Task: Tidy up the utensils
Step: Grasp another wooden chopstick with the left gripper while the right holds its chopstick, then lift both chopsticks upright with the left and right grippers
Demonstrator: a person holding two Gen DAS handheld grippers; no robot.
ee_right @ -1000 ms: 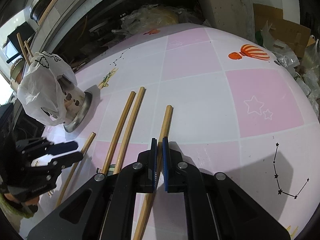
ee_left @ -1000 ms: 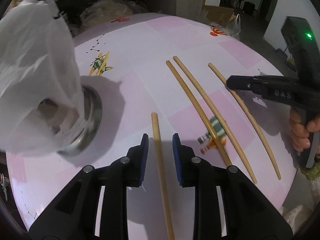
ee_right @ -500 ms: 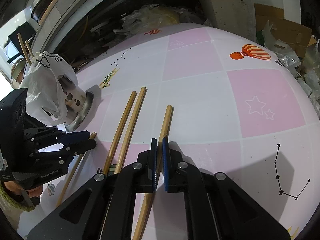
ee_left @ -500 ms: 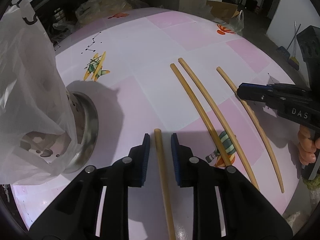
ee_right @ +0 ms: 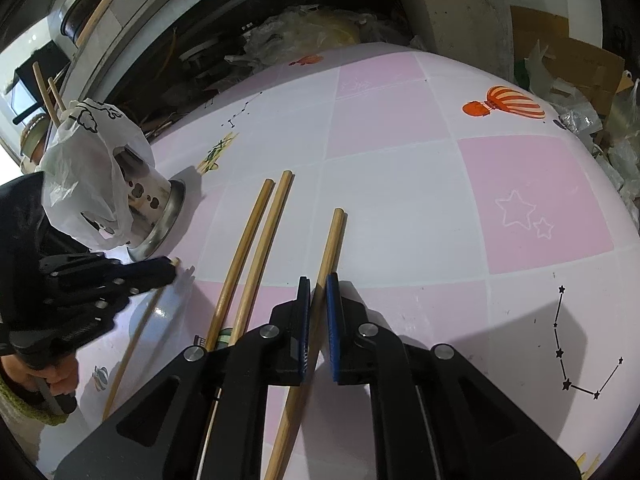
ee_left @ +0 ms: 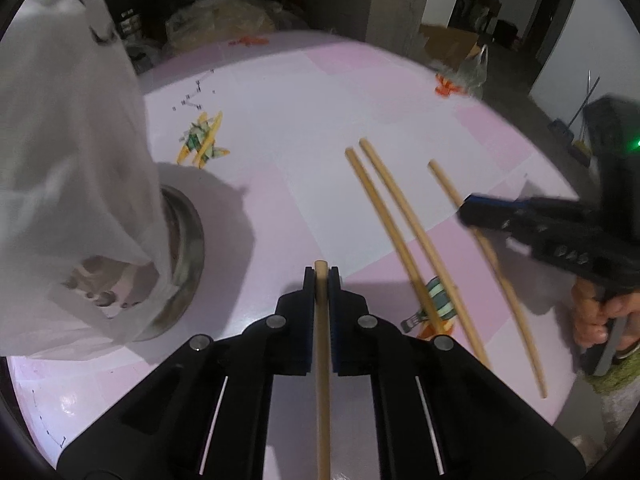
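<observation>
Pinching one chopstick (ee_left: pixel 322 320), left gripper (ee_left: pixel 321 276).

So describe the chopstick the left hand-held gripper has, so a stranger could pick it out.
Start at the bag-covered metal holder on the pink table. Four chopsticks lie beside it; take the one nearest the holder. Unlike the close pair and the single one under the right hand-held gripper, it is clamped in the left hand-held gripper.

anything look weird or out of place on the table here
The perforated steel utensil holder has a thin white plastic bag draped over its top, covering the opening. Three wooden chopsticks lie loose on the pink checked tablecloth; a fourth is clamped in the left gripper.
</observation>
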